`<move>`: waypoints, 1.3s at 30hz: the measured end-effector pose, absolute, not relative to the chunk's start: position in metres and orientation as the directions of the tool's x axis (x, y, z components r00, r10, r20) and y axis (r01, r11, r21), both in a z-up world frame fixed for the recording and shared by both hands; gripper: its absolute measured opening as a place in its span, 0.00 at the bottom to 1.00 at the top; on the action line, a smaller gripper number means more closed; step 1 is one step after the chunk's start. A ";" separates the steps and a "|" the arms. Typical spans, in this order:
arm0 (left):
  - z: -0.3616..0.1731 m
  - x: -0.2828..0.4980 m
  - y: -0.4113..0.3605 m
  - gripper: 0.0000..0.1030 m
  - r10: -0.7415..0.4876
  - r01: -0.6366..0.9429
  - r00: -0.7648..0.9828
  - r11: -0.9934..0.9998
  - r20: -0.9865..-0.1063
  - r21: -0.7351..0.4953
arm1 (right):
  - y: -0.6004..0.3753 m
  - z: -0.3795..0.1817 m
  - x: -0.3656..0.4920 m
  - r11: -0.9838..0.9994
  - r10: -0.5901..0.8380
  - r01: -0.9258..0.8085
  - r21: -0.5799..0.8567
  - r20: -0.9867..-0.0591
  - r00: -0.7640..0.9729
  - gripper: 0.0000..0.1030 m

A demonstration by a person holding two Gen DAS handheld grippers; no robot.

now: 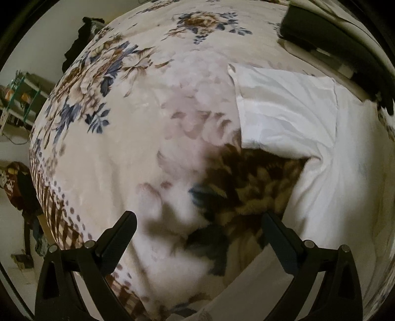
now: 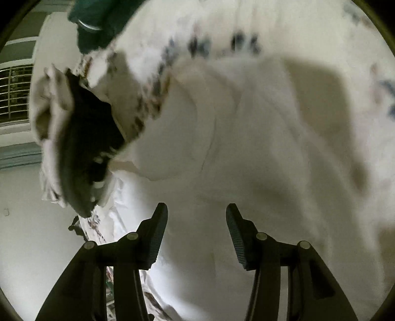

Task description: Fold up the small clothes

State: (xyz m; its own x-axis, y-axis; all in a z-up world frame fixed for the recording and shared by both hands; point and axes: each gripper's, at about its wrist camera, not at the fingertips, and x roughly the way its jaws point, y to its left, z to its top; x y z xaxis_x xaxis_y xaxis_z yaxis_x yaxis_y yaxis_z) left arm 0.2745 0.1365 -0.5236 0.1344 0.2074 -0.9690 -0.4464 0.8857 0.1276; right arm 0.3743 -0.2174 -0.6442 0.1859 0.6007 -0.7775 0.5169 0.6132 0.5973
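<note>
A white garment lies on a floral bedspread at the right of the left wrist view, one flap folded over with a fold edge near the middle. My left gripper is open and empty, just above the bedspread beside the garment's lower left edge. In the right wrist view the white garment fills the frame, blurred. My right gripper is open and empty, close over the white cloth.
A dark garment lies at the bed's far right. Rumpled pale and black cloth sits at the left of the right wrist view, with a dark green item above it. Shelves and dark clothing stand beyond the bed's left edge.
</note>
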 end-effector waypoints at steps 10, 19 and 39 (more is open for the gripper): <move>-0.527 0.291 0.149 1.00 0.135 -0.483 0.141 0.874 -0.981 0.051 | -0.216 -0.605 0.315 0.684 0.554 0.438 0.583 -0.806 0.207 0.53; -0.533 0.296 0.138 1.00 0.105 -0.487 0.126 0.873 -0.986 0.031 | -0.239 -0.663 0.229 0.468 0.568 0.740 0.482 -0.806 0.166 0.52; -0.529 0.303 0.143 1.00 0.073 -0.467 0.156 0.884 -0.985 -0.009 | -0.216 -0.623 0.213 0.729 0.497 0.530 0.432 -0.868 0.024 0.49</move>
